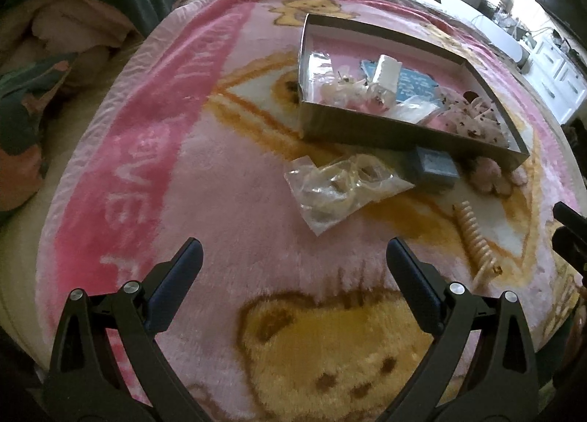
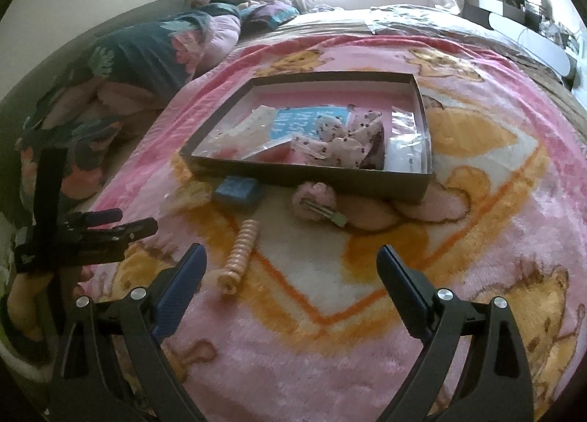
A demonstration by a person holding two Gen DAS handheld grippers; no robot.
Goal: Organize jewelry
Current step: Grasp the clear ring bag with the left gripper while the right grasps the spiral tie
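A pink bear-print blanket (image 2: 367,330) covers the bed, a dark floral duvet (image 2: 139,55) bunched along its far-left edge.

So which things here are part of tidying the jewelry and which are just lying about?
Job: box, spiral clip, blue case, pink flower clip, clear bag.

Lying about: blanket, floral bedding, shelf clutter.

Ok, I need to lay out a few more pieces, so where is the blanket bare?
Bare: the blanket between the spiral clip and the right hand-held gripper, and left of the plastic bag. Crowded: along the box front, with the blue case and pink flower clip.
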